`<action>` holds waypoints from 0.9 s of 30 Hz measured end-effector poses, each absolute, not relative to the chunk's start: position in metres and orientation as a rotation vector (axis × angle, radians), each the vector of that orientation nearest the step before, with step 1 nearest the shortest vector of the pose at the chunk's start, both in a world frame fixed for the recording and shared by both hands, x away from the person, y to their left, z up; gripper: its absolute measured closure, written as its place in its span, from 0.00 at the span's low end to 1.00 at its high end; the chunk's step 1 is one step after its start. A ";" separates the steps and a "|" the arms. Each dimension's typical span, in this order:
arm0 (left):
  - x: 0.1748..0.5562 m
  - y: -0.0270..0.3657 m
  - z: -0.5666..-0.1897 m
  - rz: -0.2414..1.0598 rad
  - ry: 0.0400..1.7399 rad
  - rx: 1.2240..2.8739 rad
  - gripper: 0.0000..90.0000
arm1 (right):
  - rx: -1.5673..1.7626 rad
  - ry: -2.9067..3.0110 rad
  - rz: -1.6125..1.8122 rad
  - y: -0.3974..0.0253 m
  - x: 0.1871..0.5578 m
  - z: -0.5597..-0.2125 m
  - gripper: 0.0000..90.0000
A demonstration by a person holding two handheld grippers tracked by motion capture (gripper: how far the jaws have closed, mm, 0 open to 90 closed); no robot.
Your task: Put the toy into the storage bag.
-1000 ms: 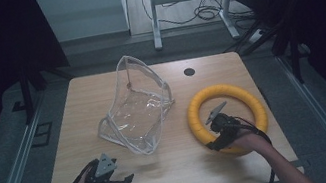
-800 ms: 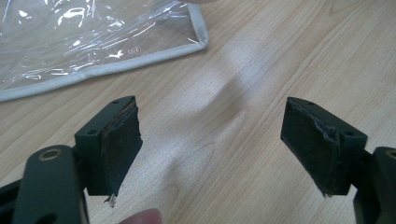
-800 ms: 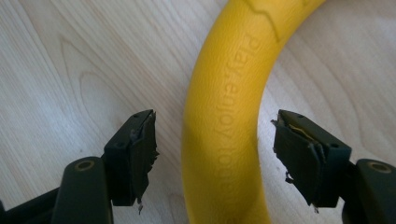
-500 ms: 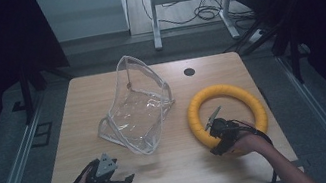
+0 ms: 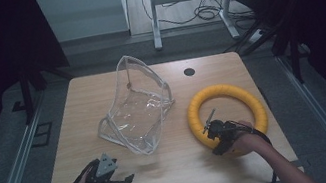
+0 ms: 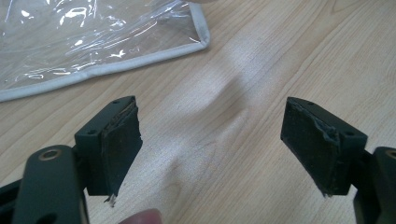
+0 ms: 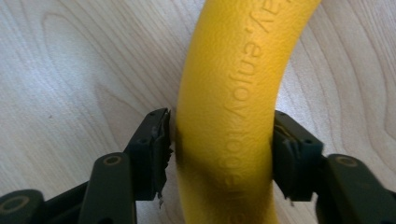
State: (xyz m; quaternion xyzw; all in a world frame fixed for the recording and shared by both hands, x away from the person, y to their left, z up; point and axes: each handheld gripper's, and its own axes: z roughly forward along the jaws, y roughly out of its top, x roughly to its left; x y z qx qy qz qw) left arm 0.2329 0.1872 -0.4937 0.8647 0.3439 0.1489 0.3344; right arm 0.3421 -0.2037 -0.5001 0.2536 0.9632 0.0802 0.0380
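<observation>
Two jaws of the right gripper (image 7: 219,154) clamp the yellow ring (image 7: 233,93) at frame centre. Lower left in the high view, the left gripper (image 6: 212,144) gapes wide, empty, below the clear bag (image 6: 93,37).

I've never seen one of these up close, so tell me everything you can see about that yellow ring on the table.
The yellow ring is a thick, round tube closed into a hoop, with a finely grained, foam-like skin. Raised lettering runs along it; "enjoy" is readable in the right gripper view. It lies flat on the right part of the wooden table, apart from the clear plastic bag. The right gripper straddles its near-left section, one black jaw on each side, pads against the tube.
</observation>
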 end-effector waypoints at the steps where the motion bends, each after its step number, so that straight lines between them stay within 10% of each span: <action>1: 0.233 0.187 -0.494 0.389 0.898 2.257 0.22 | 0.783 2.958 0.222 -0.203 0.344 -0.500 0.54; 27: 0.233 0.187 -0.494 0.390 0.897 2.256 0.22 | 0.804 2.934 0.367 -0.213 0.349 -0.468 0.57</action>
